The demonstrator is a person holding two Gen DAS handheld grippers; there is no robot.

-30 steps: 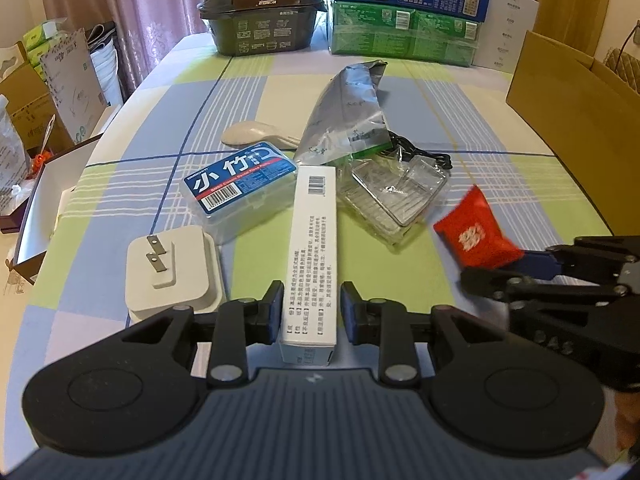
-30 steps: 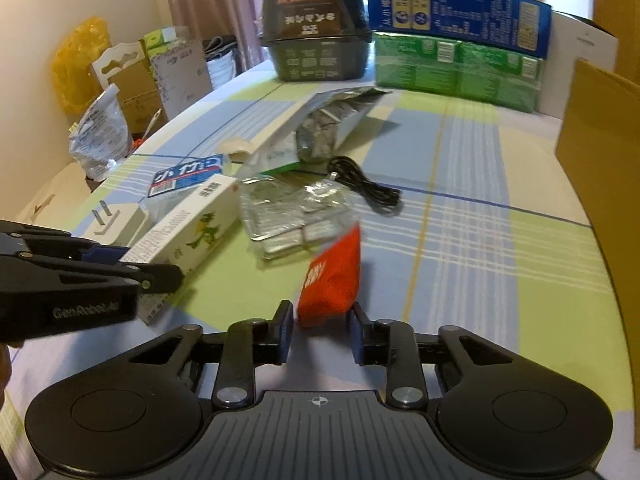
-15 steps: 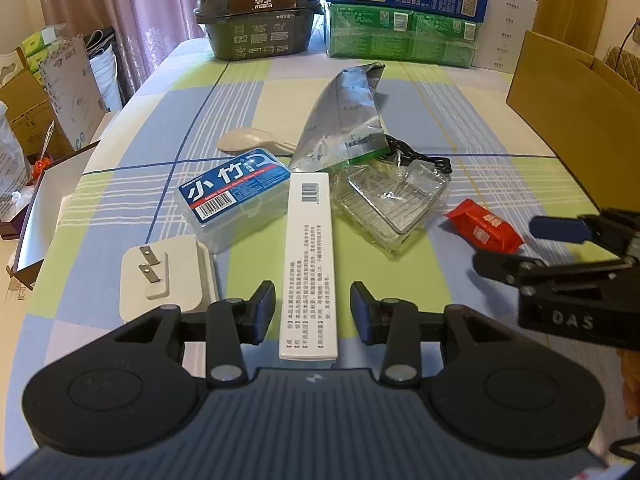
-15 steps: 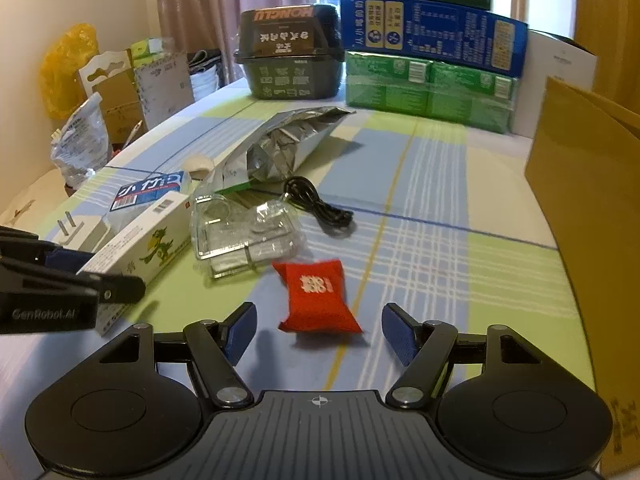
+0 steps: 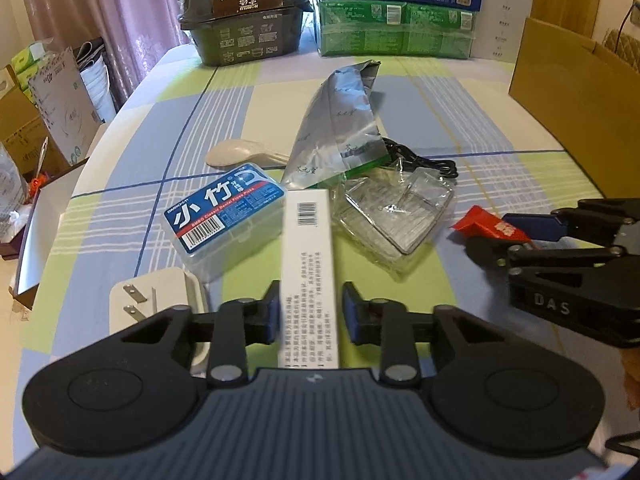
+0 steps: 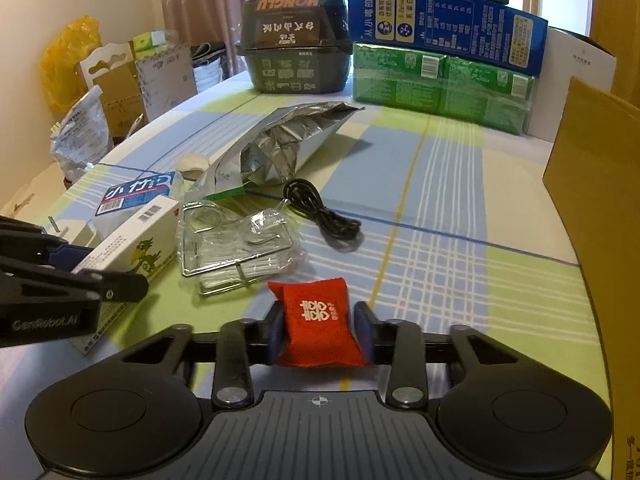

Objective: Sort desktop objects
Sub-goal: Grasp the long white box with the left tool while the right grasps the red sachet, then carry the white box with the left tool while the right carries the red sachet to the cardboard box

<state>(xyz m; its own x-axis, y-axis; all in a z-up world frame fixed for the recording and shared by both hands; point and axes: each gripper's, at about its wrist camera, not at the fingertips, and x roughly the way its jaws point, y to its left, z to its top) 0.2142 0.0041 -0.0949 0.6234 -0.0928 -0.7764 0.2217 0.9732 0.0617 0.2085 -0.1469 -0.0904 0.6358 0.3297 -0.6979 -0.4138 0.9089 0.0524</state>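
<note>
The counter, covered in a blue, green and white checked cloth, carries all task items. A brown cardboard box stands at its right edge; stacked green and blue cartons and a dark food container stand at the far end. A crumpled silver foil bag lies near the centre, with a black cable just beside it. A clear plastic pack with a wire frame lies in front of the bag. The long white carton lies lengthwise between the fingers of the left gripper; the left pad appears to touch the carton and the right pad is just beside it, so whether the grip is closed on it cannot be determined from the blurred view. A blue-labelled floss-pick box lies to the left of the carton, touching it, with a white plug adapter in front of the box and a beige spoon behind it. The right gripper is clenched on the red sachet, which sits between both pads near the counter's front edge.
</note>
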